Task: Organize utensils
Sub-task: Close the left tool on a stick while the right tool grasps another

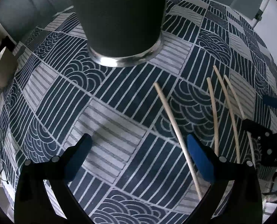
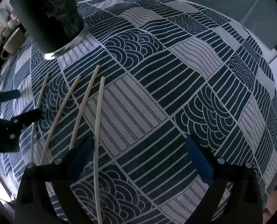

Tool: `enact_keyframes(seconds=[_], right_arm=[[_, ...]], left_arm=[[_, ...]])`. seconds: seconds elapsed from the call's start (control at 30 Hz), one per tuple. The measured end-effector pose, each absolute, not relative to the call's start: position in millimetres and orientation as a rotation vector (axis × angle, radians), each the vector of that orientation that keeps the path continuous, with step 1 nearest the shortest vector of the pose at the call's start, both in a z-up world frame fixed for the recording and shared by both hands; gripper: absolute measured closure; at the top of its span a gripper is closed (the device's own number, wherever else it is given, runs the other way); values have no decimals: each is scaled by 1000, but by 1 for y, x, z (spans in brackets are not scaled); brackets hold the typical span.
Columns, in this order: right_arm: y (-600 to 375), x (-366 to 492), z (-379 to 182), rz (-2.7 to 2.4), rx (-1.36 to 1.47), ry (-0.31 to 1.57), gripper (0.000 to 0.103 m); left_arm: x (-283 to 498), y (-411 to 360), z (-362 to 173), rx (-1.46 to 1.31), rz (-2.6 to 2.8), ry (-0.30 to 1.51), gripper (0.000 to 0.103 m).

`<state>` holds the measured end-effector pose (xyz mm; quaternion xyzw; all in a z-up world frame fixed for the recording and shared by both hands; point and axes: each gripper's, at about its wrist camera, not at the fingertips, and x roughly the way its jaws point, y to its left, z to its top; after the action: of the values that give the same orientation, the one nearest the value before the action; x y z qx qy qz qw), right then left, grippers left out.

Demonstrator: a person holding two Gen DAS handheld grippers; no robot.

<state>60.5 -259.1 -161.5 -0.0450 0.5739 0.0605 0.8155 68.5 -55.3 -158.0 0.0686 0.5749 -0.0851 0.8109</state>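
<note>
With both tongs, left [image 1: 138, 149] and right [image 2: 138, 149], wide and empty, the thin chopsticks [image 2: 98, 123] at the right tongs' 9 o'clock could roll away on the worktop [image 2: 194, 93] if nudged while being picked up for the dark cup [image 2: 48, 15].

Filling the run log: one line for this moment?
left tongs open, empty | right tongs open, empty | four chopsticks on tablecloth | cup upright

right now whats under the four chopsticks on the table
The four chopsticks lie flat on the blue and white patterned tablecloth, nothing else beneath them. Their near ends are covered by the right tool, and the table under the cloth is hidden.
</note>
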Motion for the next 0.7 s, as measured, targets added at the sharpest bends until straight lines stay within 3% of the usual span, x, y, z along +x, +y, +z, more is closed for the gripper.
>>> enact_keyframes(seconds=[0.07,0.2,0.27,0.37,0.4,0.43,0.53,0.7], right_arm=[[-262,59,-159,135,-101,1222,19],[-274,53,-151,129,-87,1210,50],[-281,50,-148,122,-83,1202,62],[-290,47,-145,106,-80,1200,82],[-293,47,-144,104,-81,1201,89],[-295,47,-144,99,-84,1202,92],[-302,48,-142,89,-78,1214,99],[-312,51,-142,77,-12,1235,99]], left_arm=[[66,-49,-158,157,-198,1226,5],[59,-39,-156,173,-228,1214,12],[57,-33,-153,170,-230,1210,20],[56,-19,-149,158,-221,1211,42],[57,-12,-147,149,-212,1213,55],[57,-4,-146,135,-201,1216,70],[56,12,-144,88,-188,1237,93],[59,44,-144,-57,-190,1295,98]])
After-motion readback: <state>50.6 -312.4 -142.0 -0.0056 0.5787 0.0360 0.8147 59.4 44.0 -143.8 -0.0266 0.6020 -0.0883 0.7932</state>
